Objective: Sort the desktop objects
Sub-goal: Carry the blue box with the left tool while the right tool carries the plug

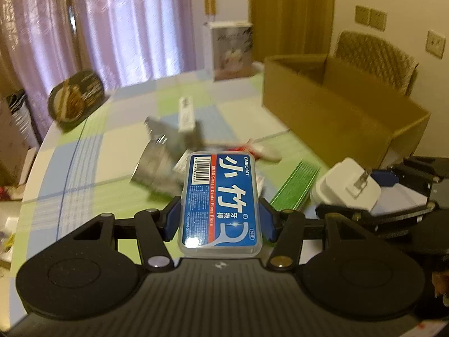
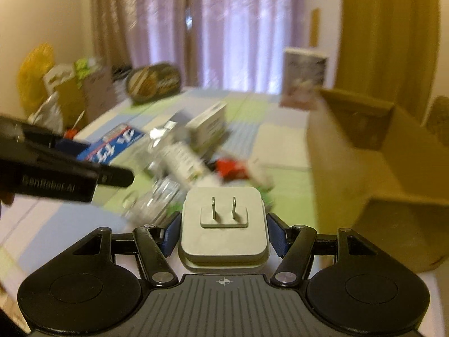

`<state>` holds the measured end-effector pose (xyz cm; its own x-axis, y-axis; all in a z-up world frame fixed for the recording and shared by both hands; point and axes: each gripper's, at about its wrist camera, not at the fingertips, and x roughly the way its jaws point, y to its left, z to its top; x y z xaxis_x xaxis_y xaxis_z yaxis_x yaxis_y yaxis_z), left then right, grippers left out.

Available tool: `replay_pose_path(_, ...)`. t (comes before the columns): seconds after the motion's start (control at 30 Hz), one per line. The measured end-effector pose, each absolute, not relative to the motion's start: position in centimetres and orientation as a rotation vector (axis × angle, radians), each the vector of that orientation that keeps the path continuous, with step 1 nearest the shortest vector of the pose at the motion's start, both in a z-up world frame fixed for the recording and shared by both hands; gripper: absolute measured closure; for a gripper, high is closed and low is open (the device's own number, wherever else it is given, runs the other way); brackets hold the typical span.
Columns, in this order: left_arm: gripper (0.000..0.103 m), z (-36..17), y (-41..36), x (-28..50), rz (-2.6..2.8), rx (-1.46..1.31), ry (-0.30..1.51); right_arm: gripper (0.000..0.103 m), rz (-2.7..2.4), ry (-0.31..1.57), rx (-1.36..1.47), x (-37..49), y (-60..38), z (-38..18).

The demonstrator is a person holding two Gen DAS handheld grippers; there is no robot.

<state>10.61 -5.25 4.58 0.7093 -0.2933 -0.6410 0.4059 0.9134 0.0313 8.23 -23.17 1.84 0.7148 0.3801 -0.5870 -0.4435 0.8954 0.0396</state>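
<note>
Clamped between the blue pads of the left gripper (image 1: pixel 220 219), at lower centre of the left wrist view, is a dental floss pick box (image 1: pixel 221 202), blue label up, lifted clear of the checked tablecloth (image 1: pixel 84 151). Behind it, the largest item, an open cardboard box (image 1: pixel 336 112), fills the upper right of that view and stands on the cloth. A blurred heap of clutter occupies mid-frame: a silver foil pack (image 1: pixel 157 163), a white tube-shaped carton (image 1: pixel 186 115) and a green ribbed strip (image 1: pixel 297 185) just right of the floss box. The right gripper (image 2: pixel 223 231) holds a white plug adapter (image 2: pixel 223 224) squeezed between its pads, its two metal prongs facing up; the same adapter appears at the right edge of the left wrist view, beside the green strip. A dark oval tin (image 1: pixel 75 95) sits at the upper left table edge.
</note>
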Motion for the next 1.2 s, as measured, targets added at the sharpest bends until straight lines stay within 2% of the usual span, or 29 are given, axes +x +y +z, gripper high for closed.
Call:
replay_pose_path(0.3,0.052,9.6,-12.3,13.0,-0.525,0.167,0.563,0.042,0.310,0.515,-0.079,13.2,-30.1,8.2)
replay_pose_path(0.53,0.052,10.4,-18.9,16.1,-0.661,0.153,0.562,0.042,0.228,0.561,-0.088,17.0,-35.4,10.1)
replay_pose_path(0.73,0.052,9.4,-23.8,19.3,-0.742,0.165,0.593,0.042,0.166,0.646,-0.068,20.4,-38.1,9.0)
replay_pose_path(1.2,0.051,5.7,-28.8,23.6,-0.860,0.275,0.654,0.042,0.135,0.765,-0.138,23.0,-40.5,5.5)
